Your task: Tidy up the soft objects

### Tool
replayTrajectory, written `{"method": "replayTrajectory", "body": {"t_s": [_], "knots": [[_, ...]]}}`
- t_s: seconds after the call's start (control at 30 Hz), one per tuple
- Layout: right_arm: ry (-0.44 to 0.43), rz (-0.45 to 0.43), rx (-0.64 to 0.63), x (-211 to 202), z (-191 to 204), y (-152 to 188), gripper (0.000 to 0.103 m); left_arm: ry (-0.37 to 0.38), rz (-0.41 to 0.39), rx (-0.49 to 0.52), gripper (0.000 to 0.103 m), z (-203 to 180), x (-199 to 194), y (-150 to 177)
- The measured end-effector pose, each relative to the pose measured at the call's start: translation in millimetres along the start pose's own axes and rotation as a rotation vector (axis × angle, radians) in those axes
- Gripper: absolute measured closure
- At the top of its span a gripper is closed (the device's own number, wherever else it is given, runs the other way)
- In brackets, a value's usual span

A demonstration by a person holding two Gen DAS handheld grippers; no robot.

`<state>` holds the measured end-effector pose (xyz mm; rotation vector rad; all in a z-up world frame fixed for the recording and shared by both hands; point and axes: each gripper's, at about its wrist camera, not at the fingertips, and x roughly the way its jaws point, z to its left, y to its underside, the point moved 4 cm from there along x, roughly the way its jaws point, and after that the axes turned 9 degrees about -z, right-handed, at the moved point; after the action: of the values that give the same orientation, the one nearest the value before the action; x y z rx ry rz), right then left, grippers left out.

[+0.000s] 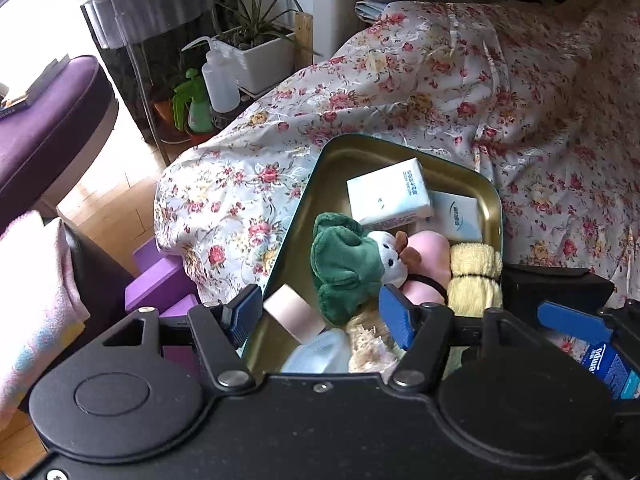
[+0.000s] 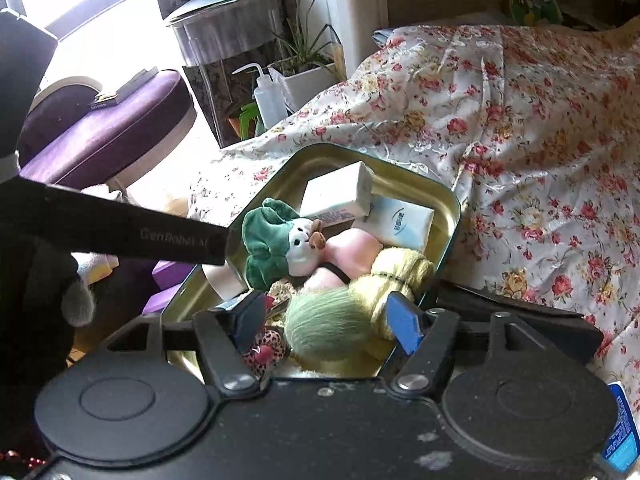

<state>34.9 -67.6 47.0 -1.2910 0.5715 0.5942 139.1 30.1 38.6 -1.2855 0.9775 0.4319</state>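
A gold metal tin [image 1: 352,152] [image 2: 288,176] lies on the floral bedspread. It holds a green and white plush toy [image 1: 348,264] [image 2: 272,240], a pink soft item [image 1: 430,256] [image 2: 352,248], a rolled yellow towel [image 1: 474,276] [image 2: 404,268], two white tissue packs [image 1: 388,194] [image 2: 340,196] and a beige block [image 1: 294,316]. My left gripper [image 1: 320,312] is open and empty over the tin's near end. My right gripper [image 2: 328,322] holds its jaws around a green fuzzy roll [image 2: 328,322] above the tin; the pads touch its sides.
The floral bedspread [image 1: 480,92] [image 2: 520,128] covers the bed to the right. A purple stool [image 1: 44,128] [image 2: 112,124], a potted plant [image 1: 256,52], a squeeze bottle [image 1: 218,80] and a green sprayer [image 1: 194,104] stand beyond the bed's left edge. A blue tissue pack [image 1: 608,364] lies at right.
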Motion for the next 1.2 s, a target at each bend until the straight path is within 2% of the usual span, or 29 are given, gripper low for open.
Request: {"method": "replayTrajectory", "body": {"t_s": [0.3, 0.6, 0.87, 1.2], "knots": [[0.097, -0.005, 0.002, -17.9, -19.6, 16.7, 0.036, -0.006, -0.008, -0.024, 0.042, -2.3, -6.8, 8.5], [0.193, 0.009, 0.026, -34.7, -48.3, 43.0, 0.036, -0.037, -0.005, 0.007, 0.041, -19.4, -8.3, 26.2], [0.241, -0.002, 0.051, -42.5, -62.4, 54.5, 0.036, -0.083, -0.031, 0.034, 0.041, -32.9, -10.8, 48.8], [0.278, 0.011, 0.086, -36.8, -75.9, 61.0, 0.034, -0.078, -0.023, 0.069, 0.039, -53.8, -8.3, 81.8]]}}
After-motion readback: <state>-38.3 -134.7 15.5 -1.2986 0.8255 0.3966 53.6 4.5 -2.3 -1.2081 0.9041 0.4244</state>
